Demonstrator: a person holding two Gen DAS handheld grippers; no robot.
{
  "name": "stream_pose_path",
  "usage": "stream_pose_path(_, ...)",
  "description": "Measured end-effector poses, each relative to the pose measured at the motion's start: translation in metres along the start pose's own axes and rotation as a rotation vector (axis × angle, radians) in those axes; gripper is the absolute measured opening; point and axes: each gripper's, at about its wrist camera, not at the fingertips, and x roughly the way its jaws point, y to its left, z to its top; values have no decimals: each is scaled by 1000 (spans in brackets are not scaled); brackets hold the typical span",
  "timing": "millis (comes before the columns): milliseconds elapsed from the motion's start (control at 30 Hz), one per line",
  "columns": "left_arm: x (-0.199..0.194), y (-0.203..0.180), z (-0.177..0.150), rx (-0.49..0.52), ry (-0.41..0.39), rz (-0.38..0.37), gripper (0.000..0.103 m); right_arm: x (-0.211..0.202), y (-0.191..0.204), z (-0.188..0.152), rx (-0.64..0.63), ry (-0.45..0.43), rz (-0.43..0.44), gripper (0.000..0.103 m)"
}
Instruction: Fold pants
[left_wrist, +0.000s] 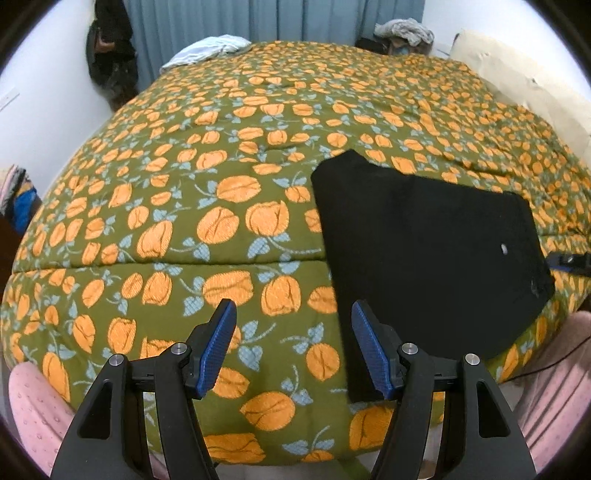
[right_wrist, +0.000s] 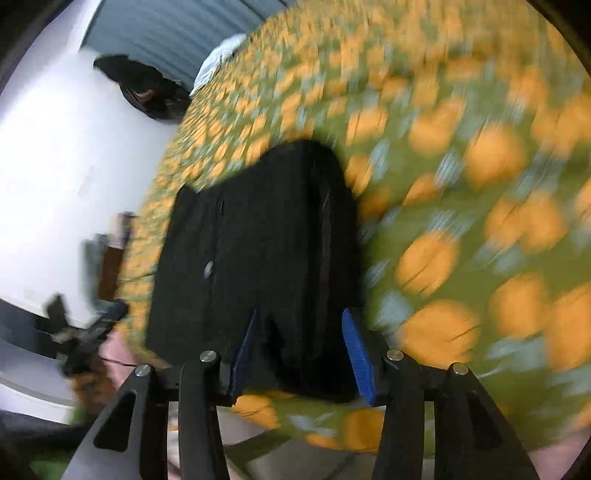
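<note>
Two pillows (left_wrist: 207, 51) and dark bag (left_wrist: 110, 55) beyond folded pants (left_wrist: 424, 251).

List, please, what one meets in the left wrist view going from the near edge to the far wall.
left gripper → black pants on the patterned quilt → white cloth → blue curtain.

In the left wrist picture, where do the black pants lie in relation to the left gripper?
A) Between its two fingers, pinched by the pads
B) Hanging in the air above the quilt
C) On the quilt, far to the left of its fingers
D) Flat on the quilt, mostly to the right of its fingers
D: the black pants lie flat on the quilt, right of the left gripper, whose open jaws frame only quilt.
</note>
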Motion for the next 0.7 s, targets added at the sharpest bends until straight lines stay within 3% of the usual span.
stream_pose_path(133,7,-24,8,34,1,-26,67,-16,40,34,-93,-95,57,48)
stream_pose_path(267,25,-65,2,175,34,-11,74,23,66,55,-105,-104,117,47)
stream_pose_path(333,37,-75,-4,208,78,5,74,61,55,55,-79,-62,8,48)
stream_pose_path(400,38,-76,-6,189,94,-13,74,91,37,49,-38,-5,-45,40)
stream_pose_path(433,35,-75,-4,179,94,-11,74,90,32,45,-19,-17,-46,30)
stream_pose_path(500,29,-73,-2,171,89,7,75,69,36,40,11,-86,-24,30)
stream_pose_path(533,25,-71,0,164,81,18,76,62,41,39,5,-99,-29,30)
stream_pose_path(633,23,-68,4,135,74,16,78,29,63,25,-68,-147,-68,45)
stream_pose_path(700,25,-68,6,129,82,16,78,9,78,9,-114,-165,-70,46)
